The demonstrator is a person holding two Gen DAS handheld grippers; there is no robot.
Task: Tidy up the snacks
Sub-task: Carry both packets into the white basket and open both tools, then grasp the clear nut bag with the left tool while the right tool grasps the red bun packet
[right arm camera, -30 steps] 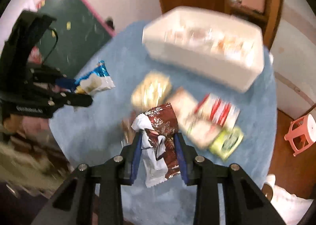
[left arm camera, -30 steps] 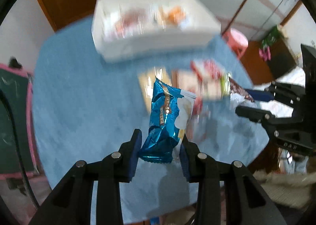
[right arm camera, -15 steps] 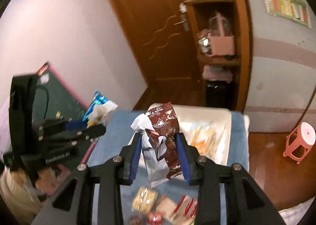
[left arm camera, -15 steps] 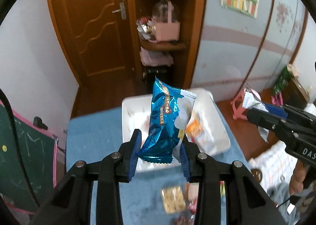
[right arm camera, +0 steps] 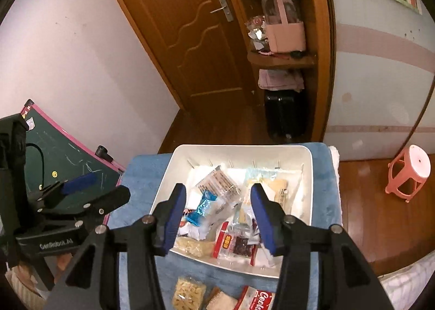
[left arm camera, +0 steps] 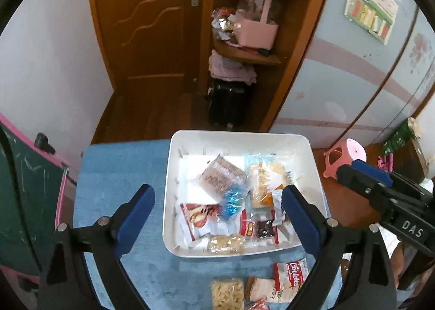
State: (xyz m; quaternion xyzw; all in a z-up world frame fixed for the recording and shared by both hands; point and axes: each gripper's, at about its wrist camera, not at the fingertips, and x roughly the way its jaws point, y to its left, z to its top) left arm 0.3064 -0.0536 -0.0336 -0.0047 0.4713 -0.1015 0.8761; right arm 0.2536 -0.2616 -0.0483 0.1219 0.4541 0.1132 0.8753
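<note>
Left gripper (left arm camera: 217, 201): jaws spread wide, nothing between the blue pads — released. It hangs above the white bin (left arm camera: 312, 163), with its left finger over the blue tablecloth (left arm camera: 122, 168) and its right finger over the bin's right side.

Right gripper (right arm camera: 218, 206): likewise parted and empty, poised over the bin's near half. In the right wrist view the left gripper shows as a black frame off the table's left edge; in the left wrist view the right gripper reaches in from the right, past the table's right edge.

The bin stands at the far edge of the table, toward the right corner, and holds a loose heap of snacks. Among them:
- a blue foil packet (left arm camera: 231, 201) near the middle, crumpled, lying on other packets;
- a clear-wrapped brown biscuit pack (left arm camera: 221, 176) just behind it;
- an orange-and-white packet (left arm camera: 265, 179) toward the right wall;
- a dark red packet (left arm camera: 263, 228) with a red-and-white wrapper touching it, near the front wall;
- a clear bag of pale puffed pieces (left arm camera: 225, 244) against the front wall.

Outside the bin, at the table's near edge — a second bag of puffed pieces (left arm camera: 227, 293), a tan cracker pack (left arm camera: 261, 292) and a red-and-white packet (left arm camera: 291, 277), lying close together.

Surroundings: a wooden door (left arm camera: 152, 24), a shelf unit with a pink basket (left arm camera: 257, 30), a pink stool (right arm camera: 409, 171) on the floor, and a green chalkboard (right arm camera: 65, 155) at the left.
</note>
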